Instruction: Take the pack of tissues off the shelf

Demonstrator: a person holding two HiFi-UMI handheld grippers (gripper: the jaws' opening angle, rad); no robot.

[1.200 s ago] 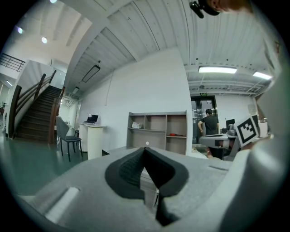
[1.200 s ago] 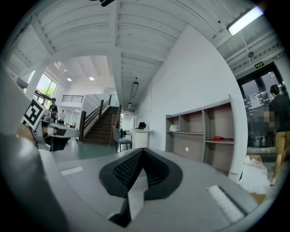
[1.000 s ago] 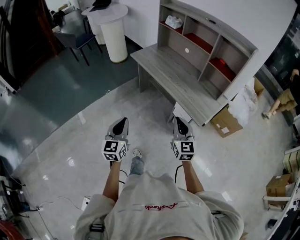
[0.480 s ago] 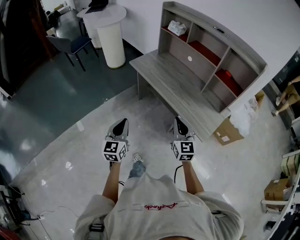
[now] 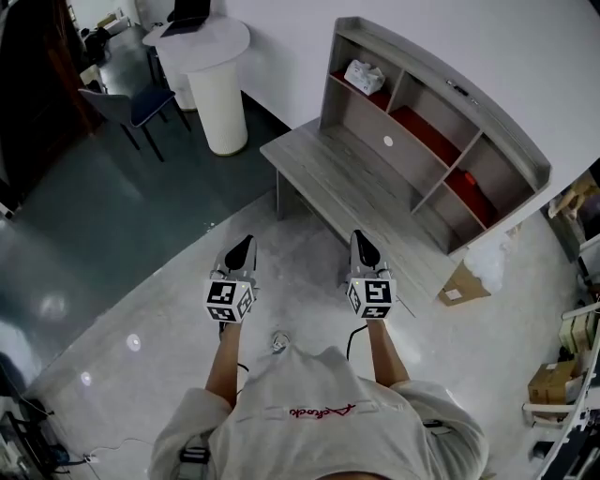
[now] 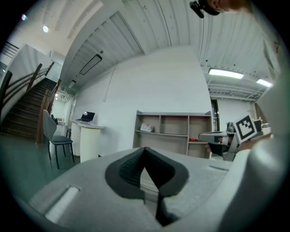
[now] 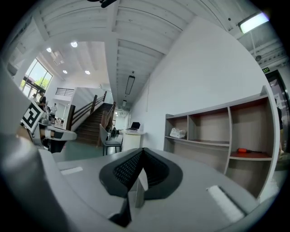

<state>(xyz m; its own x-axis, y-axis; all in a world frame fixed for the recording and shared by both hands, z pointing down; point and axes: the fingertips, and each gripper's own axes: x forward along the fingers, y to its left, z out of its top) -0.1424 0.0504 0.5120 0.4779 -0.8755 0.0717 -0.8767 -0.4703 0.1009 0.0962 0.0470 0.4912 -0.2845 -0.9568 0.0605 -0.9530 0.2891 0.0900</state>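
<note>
The shiny gray floor (image 5: 141, 281) fills most of the head view. A long wooden desk (image 5: 347, 187) stands against the white wall, and a shelf (image 5: 450, 82) with open boxes sits on its back edge. To the left of the desk is a round white table (image 5: 220, 98) with a laptop (image 5: 187, 13) on top, and a dark chair (image 5: 131, 105) stands beside it. A person in a light shirt (image 5: 319, 412) stands on the floor in front of the desk, not touching it. The left gripper (image 5: 244, 244) and the right gripper (image 5: 362, 242) both point level at the desk. Each one has its jaws pressed together with nothing between them. The pack of tissues (image 5: 365, 75) lies in the top left box of the shelf, well apart from both grippers.
</note>
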